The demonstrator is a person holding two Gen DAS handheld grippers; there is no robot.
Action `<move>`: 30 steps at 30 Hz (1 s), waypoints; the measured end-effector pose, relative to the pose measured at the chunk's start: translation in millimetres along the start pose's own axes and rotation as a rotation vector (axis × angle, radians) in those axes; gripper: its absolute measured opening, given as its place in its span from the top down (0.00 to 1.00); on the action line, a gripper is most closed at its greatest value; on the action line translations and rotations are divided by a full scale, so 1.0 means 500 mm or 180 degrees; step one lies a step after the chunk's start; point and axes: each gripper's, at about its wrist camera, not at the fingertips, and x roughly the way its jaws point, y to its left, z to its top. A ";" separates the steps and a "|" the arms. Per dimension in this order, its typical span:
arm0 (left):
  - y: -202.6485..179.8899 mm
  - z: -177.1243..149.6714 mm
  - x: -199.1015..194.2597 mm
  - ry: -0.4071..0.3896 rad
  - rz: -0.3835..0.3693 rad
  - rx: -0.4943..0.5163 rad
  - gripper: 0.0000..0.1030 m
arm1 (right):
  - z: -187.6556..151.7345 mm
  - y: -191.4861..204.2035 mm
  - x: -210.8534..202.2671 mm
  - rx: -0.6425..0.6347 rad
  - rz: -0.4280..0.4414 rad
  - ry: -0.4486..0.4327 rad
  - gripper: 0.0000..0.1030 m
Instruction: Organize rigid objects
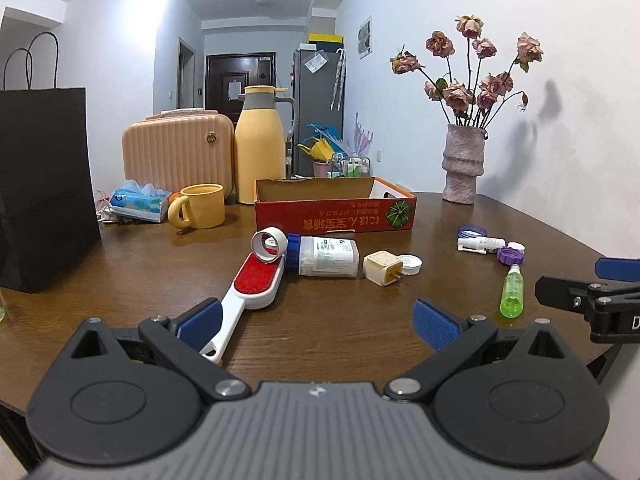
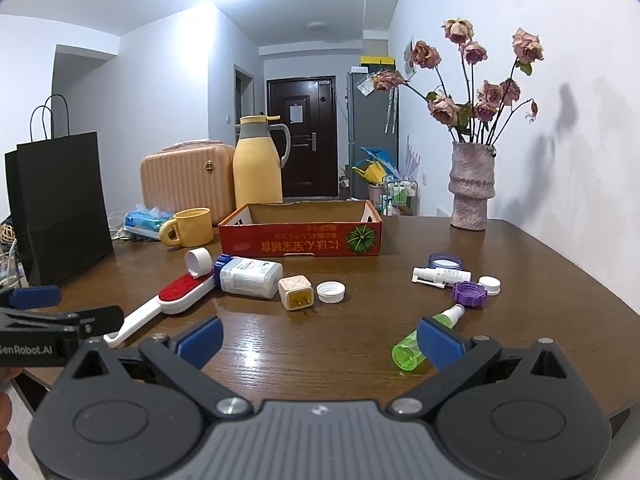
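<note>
Nothing is sitting in the red cardboard box [image 2: 300, 236] as far as I am seeing, though its floor is partly hidden from both views, so I am judging the sorting as barely begun. Everything rigid is lying loose on the brown wooden counter [image 2: 288, 344]: the lint brush [image 1: 248, 284] with a white ring resting on its head, the white pill bottle [image 1: 326, 257] on its side just beside it, the cream plug adapter [image 1: 383, 268] touching a white cap [image 1: 411, 265], and off to my right the green spray bottle [image 2: 424, 340], a purple lid [image 2: 469, 294], a small white spray tube [image 2: 440, 276] and a round blue-rimmed jar [image 2: 445, 261]. I am holding the left hand-held gripper [image 1: 318, 322] wide open and empty above the brush handle, and the right hand-held gripper [image 2: 320, 340] equally open and empty, its right finger just in front of the green bottle. Farther back, a yellow mug [image 2: 190, 226], a yellow jug [image 2: 258, 162], a peach case [image 1: 178, 152], a black paper bag [image 1: 44, 188] and a vase of dried roses [image 2: 472, 186] are standing against white walls, with a dark door down the hallway.
</note>
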 end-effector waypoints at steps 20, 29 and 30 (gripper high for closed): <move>0.020 0.018 0.125 0.0186 -0.0005 -0.0037 0.00 | 0.016 -0.031 0.128 0.0087 0.0015 0.0196 0.00; 0.043 0.031 0.190 0.0301 0.0037 -0.0068 0.00 | 0.033 -0.022 0.203 0.0041 0.0085 0.0298 0.00; 0.046 0.032 0.197 0.0316 0.0042 -0.0069 0.00 | 0.035 -0.020 0.213 0.0034 0.0092 0.0312 0.00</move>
